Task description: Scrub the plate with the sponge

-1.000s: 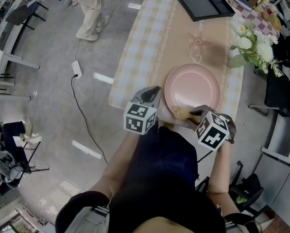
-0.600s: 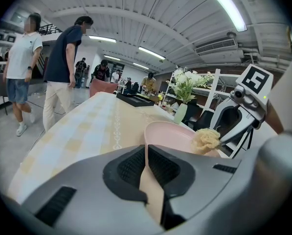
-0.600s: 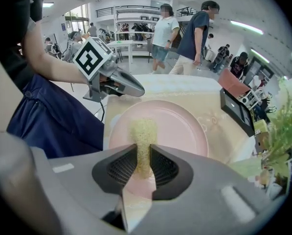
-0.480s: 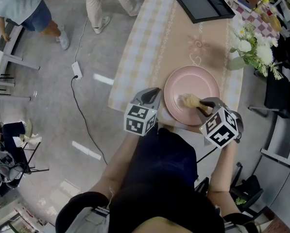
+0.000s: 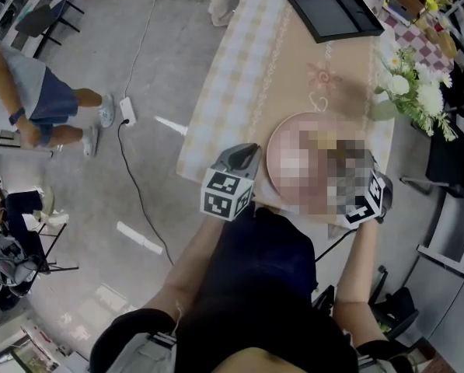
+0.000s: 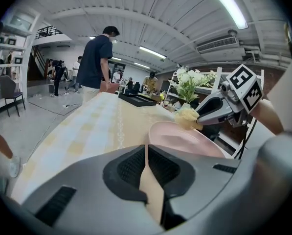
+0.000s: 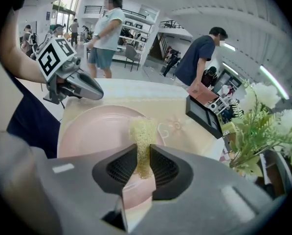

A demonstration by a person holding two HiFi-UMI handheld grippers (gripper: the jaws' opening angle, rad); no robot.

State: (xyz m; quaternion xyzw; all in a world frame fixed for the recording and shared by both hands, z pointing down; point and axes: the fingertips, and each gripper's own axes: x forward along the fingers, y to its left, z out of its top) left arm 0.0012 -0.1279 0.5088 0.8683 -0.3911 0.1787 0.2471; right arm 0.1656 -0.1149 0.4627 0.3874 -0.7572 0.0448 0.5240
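— Which tool has the sponge, and how is it held?

— The right gripper (image 7: pixel 144 153) has it. Its jaws are clamped on the one yellow foam sponge (image 7: pixel 143 131), which stands up between them with its long axis running along the jaws and its frayed end poking out ahead.

— And where is the plate?

— There is one round pale-pink plate (image 7: pixel 94 129), lying flat on the beige cloth-covered table (image 6: pixel 97 126). In the right gripper view it spreads from 12 round to 9 o'clock of the sponge's tip. From the left gripper view the sponge (image 6: pixel 187 116) sits at the plate's (image 6: pixel 185 138) far rim. Whether it presses the surface or hangs just above cannot be told.

— So which way does the stroke go?

— Probably toward 9 o'clock, since most of the plate lies on that side. The right gripper is the nearer tool by far.

— What about the other one?

— The left gripper (image 6: pixel 146 148) has its jaws drawn together on nothing. It waits beside the plate at 9 o'clock in the head view, clear of the rim.

— The count?

— Two grippers, one sponge, one plate.
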